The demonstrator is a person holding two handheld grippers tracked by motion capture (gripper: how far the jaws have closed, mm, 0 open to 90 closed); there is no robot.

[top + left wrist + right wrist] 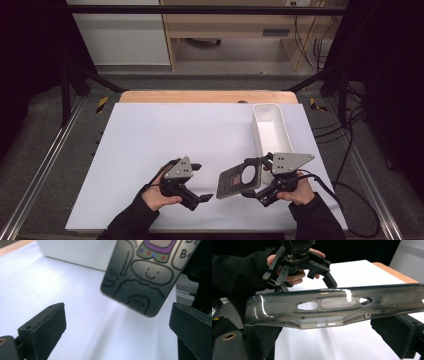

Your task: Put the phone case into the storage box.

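One phone case (240, 179) is in play: a dark, translucent shell with a cartoon print on its back and a round cut-out. It is held off the white table sheet (150, 150), tilted on edge, in front of the person and just short of the near end of the white bin (270, 125).

The right gripper (254, 176) has the case clamped by its edge. In the right gripper view the case (332, 306) spans the frame between the two jaws, which press on it from either side.

The left gripper (200, 181) is spread wide with nothing in it. In the left gripper view its pads (53, 322) stand well apart, and the case (145, 277) hangs ahead of them, untouched.

Status, as a judgement: lifting of the case appears complete. A handover to the left gripper or a placement into the bin looks to be what remains; the pictures do not settle which. What can be seen of the bin's inside looks bare.

Inventory:
- Phone case: one.
- Bin: one.
- Grippers: two, one per hand.
- Table sheet: one, over a wooden tabletop (205, 96).
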